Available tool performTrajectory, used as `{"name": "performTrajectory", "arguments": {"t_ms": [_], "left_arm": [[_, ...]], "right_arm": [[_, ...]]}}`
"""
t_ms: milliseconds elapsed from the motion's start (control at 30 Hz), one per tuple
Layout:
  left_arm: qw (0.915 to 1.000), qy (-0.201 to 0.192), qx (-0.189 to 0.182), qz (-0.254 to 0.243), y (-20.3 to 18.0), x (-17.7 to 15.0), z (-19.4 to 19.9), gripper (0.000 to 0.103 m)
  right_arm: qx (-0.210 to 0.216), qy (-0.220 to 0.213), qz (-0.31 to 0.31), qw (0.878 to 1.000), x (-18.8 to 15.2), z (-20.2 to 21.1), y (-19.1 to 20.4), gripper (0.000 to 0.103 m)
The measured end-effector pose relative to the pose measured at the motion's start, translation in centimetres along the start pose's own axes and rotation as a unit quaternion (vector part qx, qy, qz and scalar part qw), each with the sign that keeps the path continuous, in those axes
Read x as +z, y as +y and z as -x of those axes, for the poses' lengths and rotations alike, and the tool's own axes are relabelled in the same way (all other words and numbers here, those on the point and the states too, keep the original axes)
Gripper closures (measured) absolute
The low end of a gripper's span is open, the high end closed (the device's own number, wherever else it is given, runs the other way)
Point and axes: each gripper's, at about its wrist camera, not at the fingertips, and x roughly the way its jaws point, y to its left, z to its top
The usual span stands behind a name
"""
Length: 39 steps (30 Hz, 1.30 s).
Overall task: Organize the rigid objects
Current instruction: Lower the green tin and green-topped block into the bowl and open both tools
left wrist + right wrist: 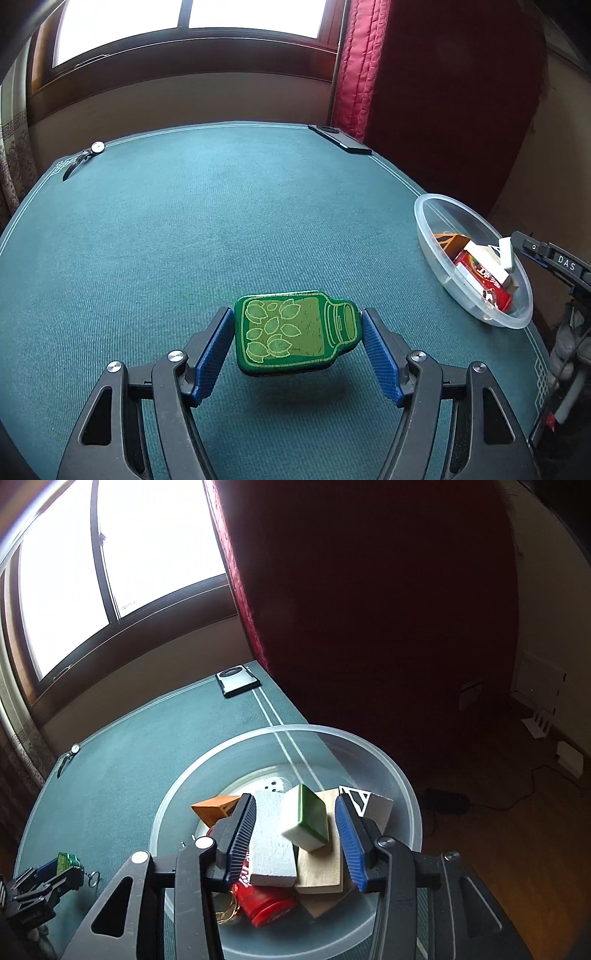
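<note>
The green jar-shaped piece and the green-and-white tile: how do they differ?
The green jar-shaped piece is all green with yellow leaf outlines; the green-and-white tile is plain, white beneath. The piece is clamped above the table; the tile sits among blocks over the clear bowl.

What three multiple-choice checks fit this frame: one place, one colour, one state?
1. Where is the clear bowl? A far left corner; B right edge of the table; C mid-table.
2. What colour is the jar-shaped block in the left gripper? A red; B orange; C green.
3. How do the right gripper fingers stand? A open above the bowl; B shut, pads together; C clamped on the bowl's rim.

B: the bowl sits by the cloth's right border.
C: green face with leaf outlines.
A: neither pad presses the green-and-white tile between them.
</note>
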Motion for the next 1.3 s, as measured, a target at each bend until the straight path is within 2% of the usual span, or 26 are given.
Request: {"name": "performTrajectory", "arguments": {"t_ms": [300, 500, 1067, 1300], "left_arm": [[0.9995, 0.001, -0.017, -0.025, -3.4, 1.2, -0.2, 0.033], [0.9984, 0.002, -0.03, -0.048, -6.2, 2.2, -0.7, 0.033], [0.9932, 0.007, -0.071, -0.091, -12.7, 5.1, -3.4, 0.033], [0.9895, 0.009, -0.1, -0.104, -15.1, 5.8, -4.6, 0.033]], "right_arm": [[-0.025, -0.037, 0.016, 0.999, -1.2, 2.4, -1.2, 0.052], [-0.037, -0.055, 0.022, 0.998, -2.3, 3.5, -1.7, 0.045], [-0.026, -0.05, -0.001, 0.998, -2.2, 3.6, -3.7, 0.044], [-0.021, -0.046, -0.008, 0.999, -2.1, 3.3, -4.4, 0.044]]}}
